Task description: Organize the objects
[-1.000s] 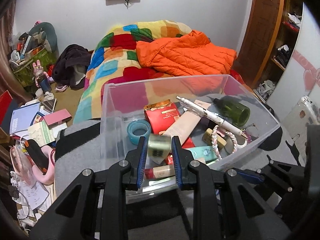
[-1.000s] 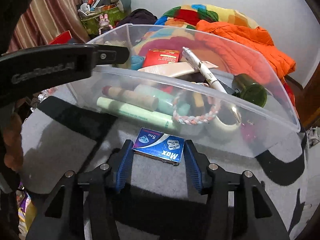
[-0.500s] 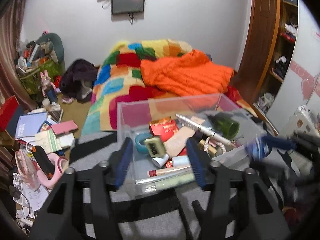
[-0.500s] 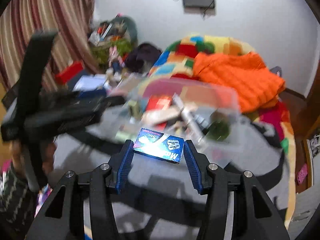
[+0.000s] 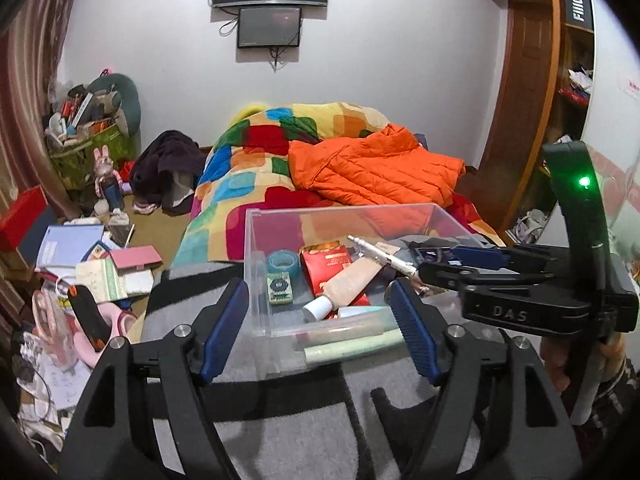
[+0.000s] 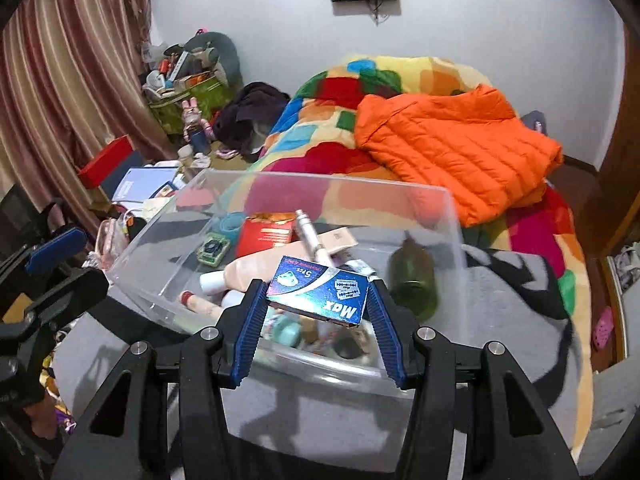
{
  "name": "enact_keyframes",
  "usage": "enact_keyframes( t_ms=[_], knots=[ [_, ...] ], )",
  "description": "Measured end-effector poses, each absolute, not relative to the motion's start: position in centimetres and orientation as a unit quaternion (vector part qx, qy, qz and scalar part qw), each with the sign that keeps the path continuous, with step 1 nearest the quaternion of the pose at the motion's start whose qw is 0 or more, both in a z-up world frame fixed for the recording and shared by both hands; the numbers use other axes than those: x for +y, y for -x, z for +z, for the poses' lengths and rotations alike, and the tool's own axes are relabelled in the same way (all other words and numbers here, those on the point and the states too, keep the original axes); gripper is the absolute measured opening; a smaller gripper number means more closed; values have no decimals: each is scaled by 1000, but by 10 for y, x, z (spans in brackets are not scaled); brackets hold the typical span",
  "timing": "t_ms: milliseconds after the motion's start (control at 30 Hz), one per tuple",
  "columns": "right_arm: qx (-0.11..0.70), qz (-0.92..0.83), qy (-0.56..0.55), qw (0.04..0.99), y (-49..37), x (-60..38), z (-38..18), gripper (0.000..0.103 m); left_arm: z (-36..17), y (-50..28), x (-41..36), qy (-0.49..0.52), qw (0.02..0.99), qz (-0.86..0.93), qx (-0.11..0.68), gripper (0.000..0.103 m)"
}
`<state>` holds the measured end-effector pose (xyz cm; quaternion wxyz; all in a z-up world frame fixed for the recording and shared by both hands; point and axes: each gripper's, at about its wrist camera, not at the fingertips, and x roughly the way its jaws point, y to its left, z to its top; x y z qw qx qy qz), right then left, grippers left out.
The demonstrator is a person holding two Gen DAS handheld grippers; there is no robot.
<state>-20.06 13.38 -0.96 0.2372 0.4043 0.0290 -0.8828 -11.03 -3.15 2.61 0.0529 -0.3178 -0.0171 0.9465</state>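
Blue razor-blade box (image 6: 318,296) clamped in right gripper (image 6: 316,320); left gripper (image 5: 320,332) jaws wide, empty.

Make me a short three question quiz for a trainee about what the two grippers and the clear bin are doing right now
1. True or false: the left gripper holds something.
2. What does the right gripper grip? A) blue Max box B) green bottle C) pen
3. Fill in: the small green tin lies inside the clear ____.

Key:
1. False; its jaws stand open and empty.
2. A, held above the bin's near wall.
3. bin
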Motion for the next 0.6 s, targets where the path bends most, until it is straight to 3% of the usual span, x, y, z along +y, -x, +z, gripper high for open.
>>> enact_keyframes(
  t_ms=[133,267,600],
  knots=[
    [53,-877,-400,262,196,115,-15,49,17,106,-32,326,52,944,-31,74],
    [87,-887,-376,253,185,111,-11,60,11,104,-34,331,50,942,-38,74],
    [59,-894,-343,281,145,147,19,61,20,90,-22,309,49,949,-30,74]
  ],
)
